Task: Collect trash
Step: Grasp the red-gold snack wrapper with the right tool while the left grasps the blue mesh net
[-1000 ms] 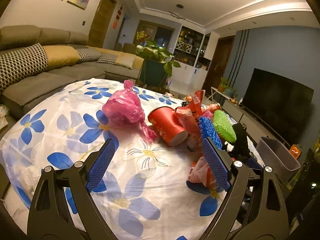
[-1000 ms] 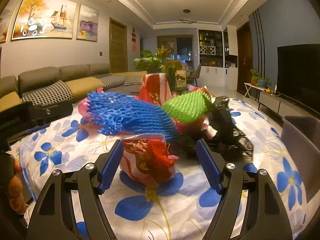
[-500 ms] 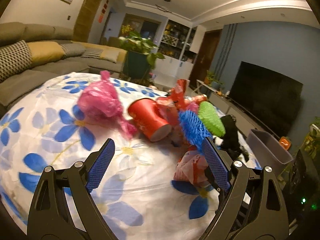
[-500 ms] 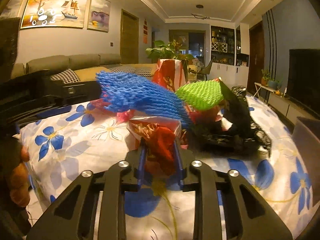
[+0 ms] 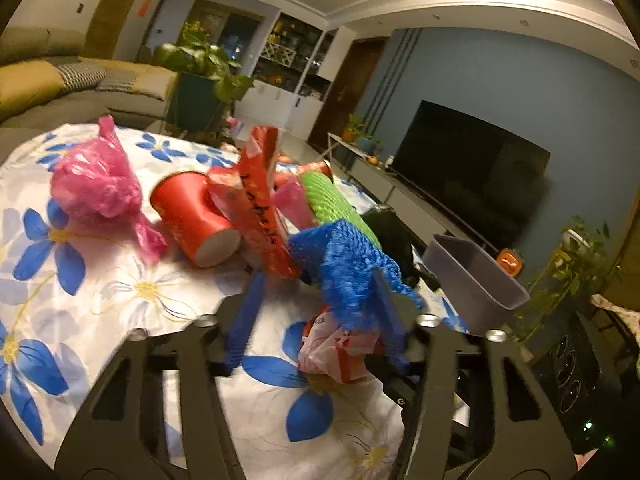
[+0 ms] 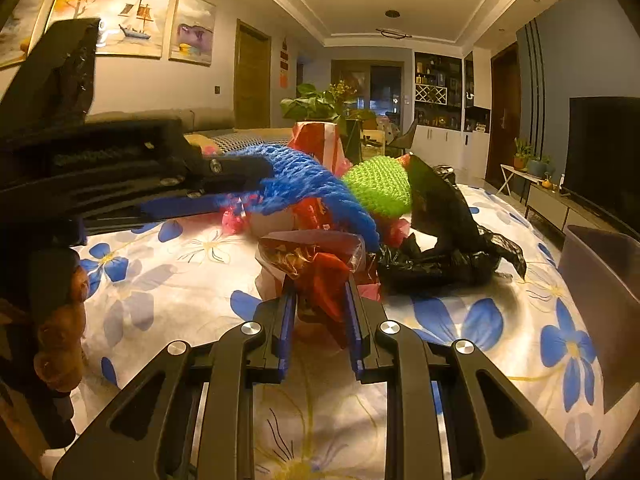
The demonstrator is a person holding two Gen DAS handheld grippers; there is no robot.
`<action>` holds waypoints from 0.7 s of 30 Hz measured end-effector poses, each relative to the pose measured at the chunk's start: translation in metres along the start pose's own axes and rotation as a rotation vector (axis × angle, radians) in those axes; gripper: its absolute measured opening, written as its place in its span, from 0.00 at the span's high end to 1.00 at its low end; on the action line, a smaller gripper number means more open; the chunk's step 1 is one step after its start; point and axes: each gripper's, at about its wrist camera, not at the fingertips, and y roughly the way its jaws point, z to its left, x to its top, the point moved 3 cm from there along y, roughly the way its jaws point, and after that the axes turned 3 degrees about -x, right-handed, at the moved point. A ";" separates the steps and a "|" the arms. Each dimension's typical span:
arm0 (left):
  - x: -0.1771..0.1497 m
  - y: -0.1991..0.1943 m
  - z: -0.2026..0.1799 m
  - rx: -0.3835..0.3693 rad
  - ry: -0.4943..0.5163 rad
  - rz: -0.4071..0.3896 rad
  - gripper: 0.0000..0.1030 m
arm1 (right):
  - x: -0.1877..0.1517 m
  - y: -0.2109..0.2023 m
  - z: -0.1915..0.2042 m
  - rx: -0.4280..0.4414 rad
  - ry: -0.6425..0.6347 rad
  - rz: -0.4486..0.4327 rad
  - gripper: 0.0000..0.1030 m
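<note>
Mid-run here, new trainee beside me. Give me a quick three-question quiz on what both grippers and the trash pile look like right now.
1. True or false: the right gripper is shut on the red snack wrapper.
2. What colour is the foam net between the left gripper fingers?
3. The grey bin sits at which table edge in the left wrist view: A left, B right?

Key: 1 true. 2 blue. 3 B.

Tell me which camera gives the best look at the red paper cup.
Left wrist view: the red paper cup lies on its side, fully visible beside the pink bag. In the right wrist view, trash hides it almost entirely.
</note>
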 end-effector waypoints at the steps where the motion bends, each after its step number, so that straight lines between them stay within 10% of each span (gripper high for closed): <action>1: -0.001 0.002 -0.002 -0.005 0.005 0.007 0.64 | -0.001 -0.002 -0.001 -0.002 0.000 0.000 0.77; 6: -0.004 0.004 -0.015 -0.022 0.054 -0.006 0.98 | -0.003 -0.009 -0.006 -0.013 0.014 0.003 0.77; 21: 0.012 -0.053 -0.001 0.115 0.059 -0.154 0.99 | -0.006 -0.036 -0.012 0.011 0.029 -0.002 0.77</action>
